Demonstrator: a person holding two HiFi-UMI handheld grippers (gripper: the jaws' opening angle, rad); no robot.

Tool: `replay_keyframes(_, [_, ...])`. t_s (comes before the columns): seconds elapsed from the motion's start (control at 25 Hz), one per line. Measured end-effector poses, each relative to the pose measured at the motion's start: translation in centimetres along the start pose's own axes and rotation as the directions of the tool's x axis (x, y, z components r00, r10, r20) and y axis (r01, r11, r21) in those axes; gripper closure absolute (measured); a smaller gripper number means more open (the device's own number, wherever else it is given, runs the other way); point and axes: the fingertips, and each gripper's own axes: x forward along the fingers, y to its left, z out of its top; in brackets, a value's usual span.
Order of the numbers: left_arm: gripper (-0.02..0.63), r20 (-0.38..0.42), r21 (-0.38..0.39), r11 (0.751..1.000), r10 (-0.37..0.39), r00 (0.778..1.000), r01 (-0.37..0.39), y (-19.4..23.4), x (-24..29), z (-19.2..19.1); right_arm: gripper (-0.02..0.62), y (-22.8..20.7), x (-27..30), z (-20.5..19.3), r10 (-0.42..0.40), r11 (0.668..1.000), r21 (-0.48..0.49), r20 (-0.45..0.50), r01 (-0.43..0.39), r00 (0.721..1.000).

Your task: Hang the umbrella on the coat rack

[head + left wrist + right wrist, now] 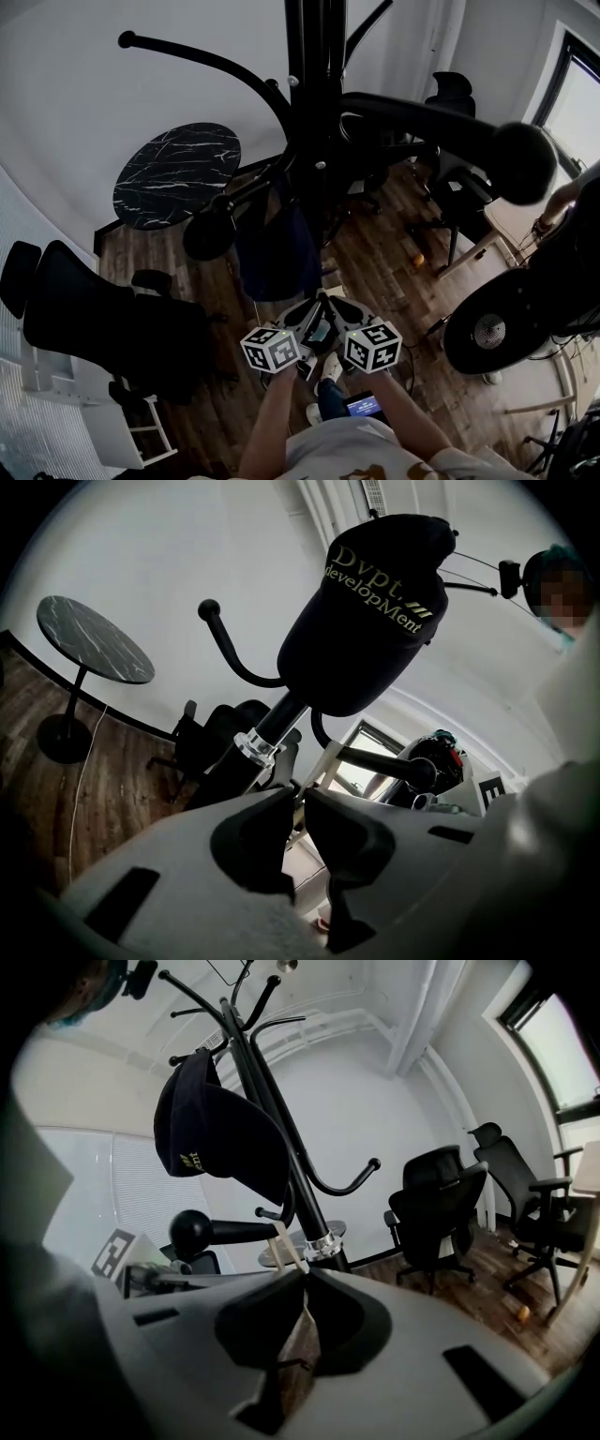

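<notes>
The black coat rack [314,112] rises right in front of me, with curved hooks that end in balls. A dark cap [370,621] with gold lettering hangs on an upper hook; the right gripper view shows that cap [216,1124] too. My two grippers are held side by side low at the pole, left gripper [309,307] and right gripper [334,306]. The right gripper [302,1277] is shut on a thin beige strap [281,1241]. The left gripper [298,794] has its jaws almost together, with pale strands at the slit. The umbrella's body shows in no view.
A round black marble table [176,173] stands left of the rack. Black office chairs sit at the near left [103,328] and far right [450,103]. A floor fan [492,333] and a wooden desk [497,225] are to the right. A rack arm [441,131] juts out towards my head.
</notes>
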Motion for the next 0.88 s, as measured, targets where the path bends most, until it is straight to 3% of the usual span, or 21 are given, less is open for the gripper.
replay_keyframes(0.16, [0.568,0.039,-0.003,1.000,-0.015,0.999,0.016,-0.7,-0.6,1.1,0.571,0.4,-0.7,0.2,-0.009,1.000,-0.026,0.010,0.009,1.000])
replay_keyframes(0.48, [0.573,0.067,0.089,0.993,0.074,0.995,-0.080,-1.1,-3.5,1.6,0.583,0.2,-3.6,0.2,-0.072,0.997,-0.027,0.050,0.073,0.996])
replay_keyframes(0.72, [0.583,0.053,0.215,0.958,0.183,0.982,-0.190,-1.5,-6.9,0.3,0.583,1.2,-6.4,-0.6,-0.105,0.989,-0.101,0.061,0.111,0.993])
replay_keyframes(0.88, [0.586,0.117,0.246,0.930,0.249,0.961,-0.271,-1.8,-9.0,0.6,0.584,3.2,-7.7,-1.3,-0.084,0.976,-0.195,0.057,0.094,0.995])
